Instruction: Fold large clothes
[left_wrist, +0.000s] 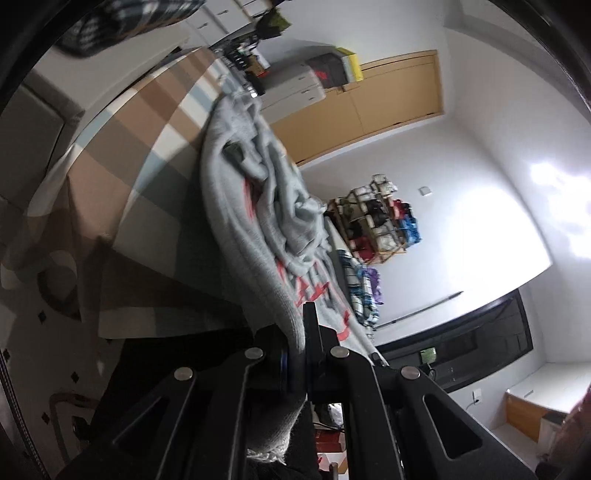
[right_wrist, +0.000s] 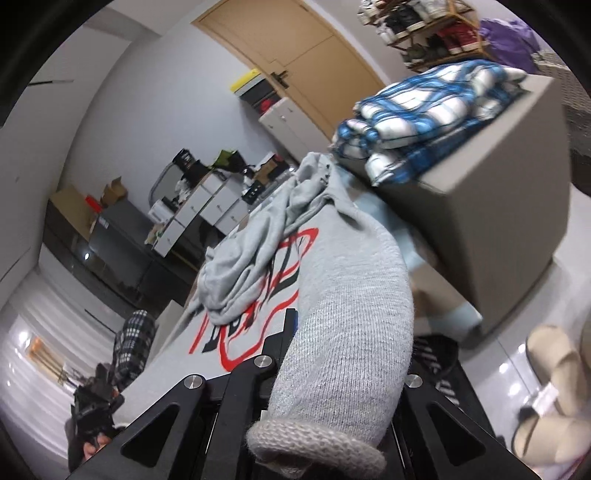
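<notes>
Both the left tongs (left_wrist: 295, 350) and right tongs (right_wrist: 314, 354) are clamped tight on the grey sweatshirt (left_wrist: 258, 206), bunched along the checked bed (left_wrist: 147, 155); uneven pulling risks fabric slipping free and a skewed fold.

The checked bedspread (left_wrist: 122, 155), in tan, white and pale blue squares, covers the bed that carries everything. On it lies a grey sweatshirt (left_wrist: 258, 206) with red and black print, bunched along its middle. Beyond the sweatshirt's far edge in the left wrist view rests a folded blue-and-white plaid garment (left_wrist: 360, 288); in the right wrist view that plaid garment sits on a grey box (right_wrist: 491, 206) beside the sweatshirt.
</notes>
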